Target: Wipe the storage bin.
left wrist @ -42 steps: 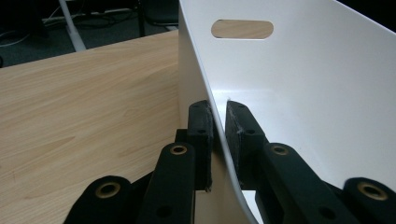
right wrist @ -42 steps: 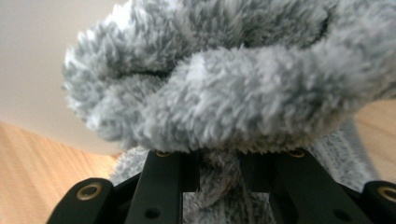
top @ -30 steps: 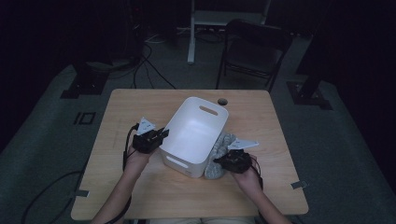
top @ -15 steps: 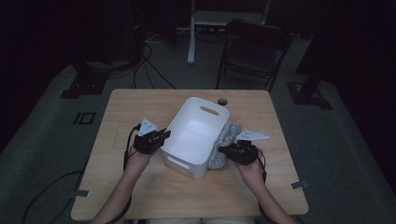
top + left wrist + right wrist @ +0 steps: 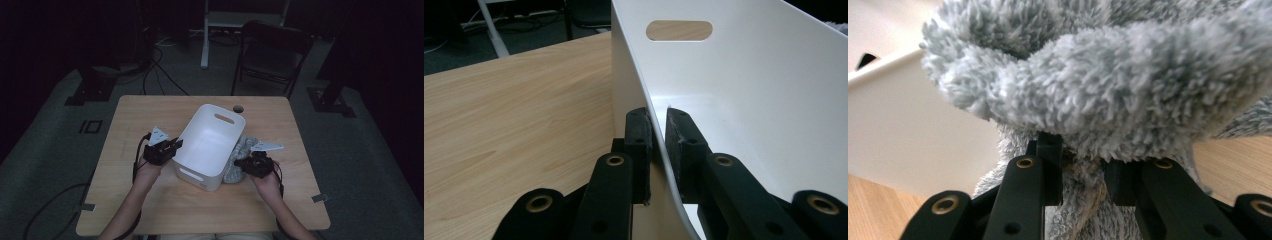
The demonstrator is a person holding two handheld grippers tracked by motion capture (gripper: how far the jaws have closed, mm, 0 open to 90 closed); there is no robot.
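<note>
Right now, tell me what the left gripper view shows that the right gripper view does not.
Left gripper view alone: the left claw pinching the white bin's thin side wall, one jaw outside and one inside, plus the bin's oval handle slot and bare interior.

Right gripper view alone: the right claw closed on a fluffy grey cloth, which bulges over the jaws.

Shared: the white bin, seen from outside in the right gripper view, and the wooden table.

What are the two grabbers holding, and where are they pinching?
The left gripper pinches the white bin by its side wall. The right gripper pinches the fluffy grey cloth by a bunched fold.
</note>
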